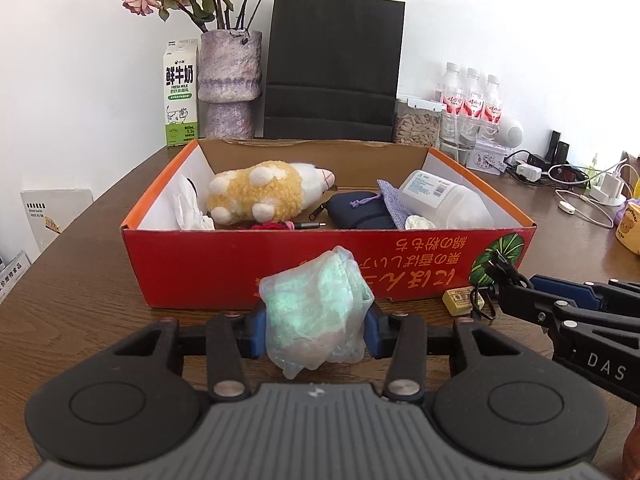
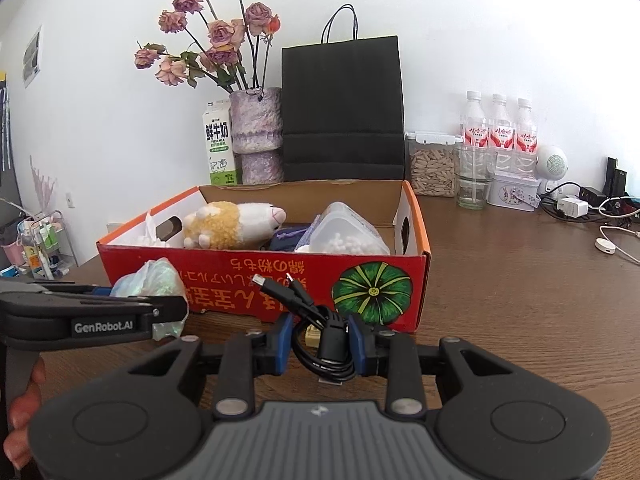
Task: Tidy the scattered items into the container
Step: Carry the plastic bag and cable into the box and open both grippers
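A red cardboard box (image 1: pixel 192 272) stands open on the brown table, holding a plush toy (image 1: pixel 264 196), a dark pouch (image 1: pixel 360 212), a clear jar (image 1: pixel 440 196) and tissue. Just in front of its near wall, my left gripper (image 1: pixel 316 320) is shut on a crumpled iridescent plastic bag (image 1: pixel 316 304), with both blue pads against the bag's sides. To its right, my right gripper (image 2: pixel 320 336) is shut on a coiled black USB cable (image 2: pixel 328 332) whose plugs stick up. A small yellow block (image 1: pixel 462 300) lies on the table by the box's front.
Behind the box stand a milk carton (image 1: pixel 181 96), a vase of dried roses (image 1: pixel 230 80), a black paper bag (image 1: pixel 334 68), a seed jar (image 1: pixel 418 124) and three water bottles (image 1: pixel 472 96). Chargers and white cables (image 1: pixel 576 192) lie at the far right. A hand (image 2: pixel 24 408) holds the left gripper.
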Demonstrator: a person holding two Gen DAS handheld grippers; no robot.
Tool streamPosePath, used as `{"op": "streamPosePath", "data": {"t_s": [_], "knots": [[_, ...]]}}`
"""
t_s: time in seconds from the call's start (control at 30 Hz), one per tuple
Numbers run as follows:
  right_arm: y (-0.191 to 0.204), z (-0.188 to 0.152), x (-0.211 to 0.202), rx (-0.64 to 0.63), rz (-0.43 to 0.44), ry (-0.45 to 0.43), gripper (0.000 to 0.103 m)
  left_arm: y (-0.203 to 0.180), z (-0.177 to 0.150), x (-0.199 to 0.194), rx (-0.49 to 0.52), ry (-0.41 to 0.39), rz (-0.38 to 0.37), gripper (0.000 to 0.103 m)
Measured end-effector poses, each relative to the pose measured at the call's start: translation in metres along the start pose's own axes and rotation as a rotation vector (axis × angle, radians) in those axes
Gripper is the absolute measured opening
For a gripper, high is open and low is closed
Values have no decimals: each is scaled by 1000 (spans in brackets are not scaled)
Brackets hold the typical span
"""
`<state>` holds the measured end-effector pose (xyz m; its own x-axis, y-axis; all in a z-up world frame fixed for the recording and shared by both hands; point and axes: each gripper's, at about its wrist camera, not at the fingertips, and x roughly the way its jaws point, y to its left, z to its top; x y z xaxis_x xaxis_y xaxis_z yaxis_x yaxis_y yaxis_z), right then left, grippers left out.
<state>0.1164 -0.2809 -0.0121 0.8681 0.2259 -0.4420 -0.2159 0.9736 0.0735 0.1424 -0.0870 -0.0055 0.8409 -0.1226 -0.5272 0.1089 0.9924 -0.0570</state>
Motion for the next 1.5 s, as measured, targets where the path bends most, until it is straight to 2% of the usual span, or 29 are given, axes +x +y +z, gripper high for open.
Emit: {"op": "streamPosePath", "data": {"t_s": [0.23,0.53,0.8,0.9,1.0,1.17,1.5], "knots": [[16,29,-1,-34,17,-67,29,8,22,-22,-2,-106,-4,45],[49,67,23,-68,52,-113,29,27,53,-17,-32,-186,19,45],[57,88,71,-29,49,-90,29,47,77,21,-69,-199,51,46],[56,86,87,-13,46,-74,29,54,79,41,-102,-182,32,46],[53,78,95,-22,40,-70,29,57,74,56,-74,-154,28,46],[52,71,104,-24,32,-34,29,58,68,58,-57,-159,57,46],[54,68,98,-28,35,-51,29,54,64,54,-39,-179,74,47]]}}
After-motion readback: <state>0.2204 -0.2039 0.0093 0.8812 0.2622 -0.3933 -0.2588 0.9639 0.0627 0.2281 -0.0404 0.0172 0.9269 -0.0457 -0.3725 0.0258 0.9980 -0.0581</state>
